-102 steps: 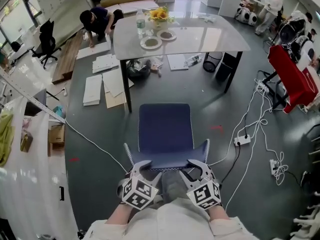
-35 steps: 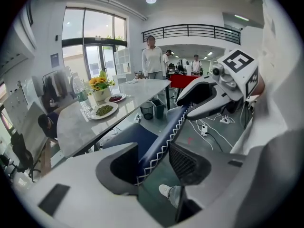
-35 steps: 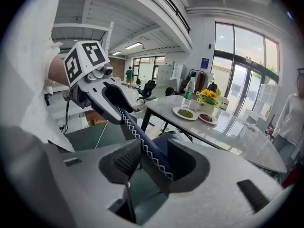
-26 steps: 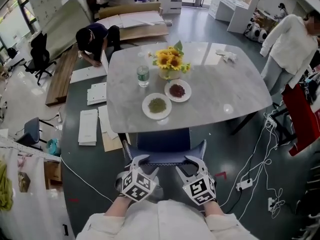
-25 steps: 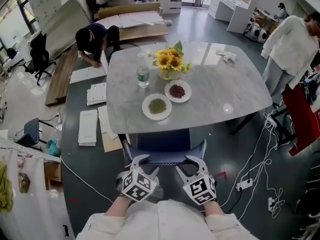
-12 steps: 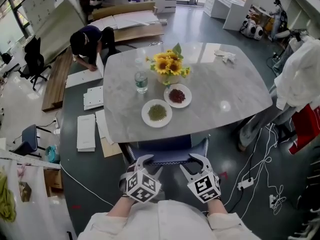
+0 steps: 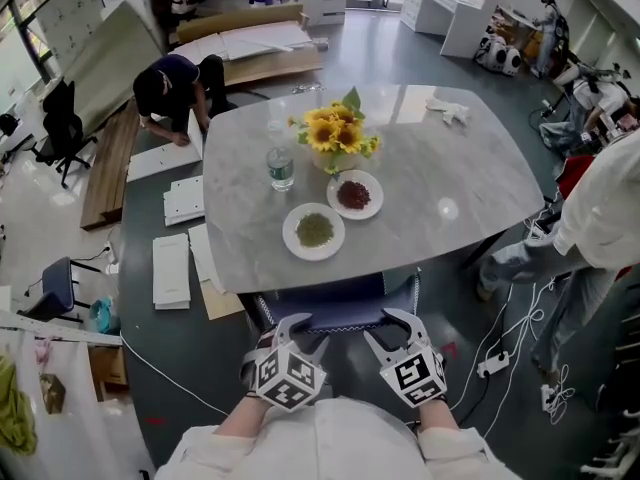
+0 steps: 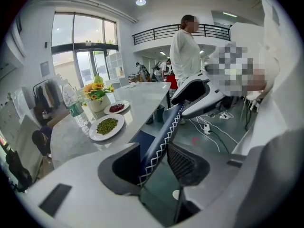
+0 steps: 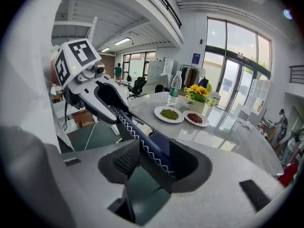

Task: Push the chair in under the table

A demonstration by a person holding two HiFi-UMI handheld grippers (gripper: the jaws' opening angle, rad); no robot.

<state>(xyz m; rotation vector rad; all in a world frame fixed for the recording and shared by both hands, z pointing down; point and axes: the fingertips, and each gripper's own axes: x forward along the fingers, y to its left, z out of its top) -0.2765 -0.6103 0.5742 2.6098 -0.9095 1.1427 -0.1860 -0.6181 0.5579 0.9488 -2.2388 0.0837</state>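
The dark blue chair (image 7: 330, 290) stands with most of its seat under the grey marble table (image 7: 450, 168); only the seat's rear strip and the backrest's top edge (image 7: 338, 325) show. My left gripper (image 7: 300, 330) straddles that edge on its left part, and its jaws are closing with the backrest (image 8: 164, 127) between them, a gap still beside one pad. My right gripper (image 7: 384, 326) straddles the right part, jaws wide, with the zigzag-stitched backrest (image 9: 133, 127) running between them. In each gripper view the other gripper shows further along the backrest.
On the table stand a plate of green beans (image 7: 314, 230), a plate of red beans (image 7: 353, 194), a sunflower vase (image 7: 335, 133) and a water bottle (image 7: 281, 168). A person in white (image 7: 600, 218) stands close at the right. Cables and a power strip (image 7: 495, 365) lie right; boards left.
The chair has slid from well out on the floor to under the table, and both grippers went forward with it. The person in white has come closer along the right side.
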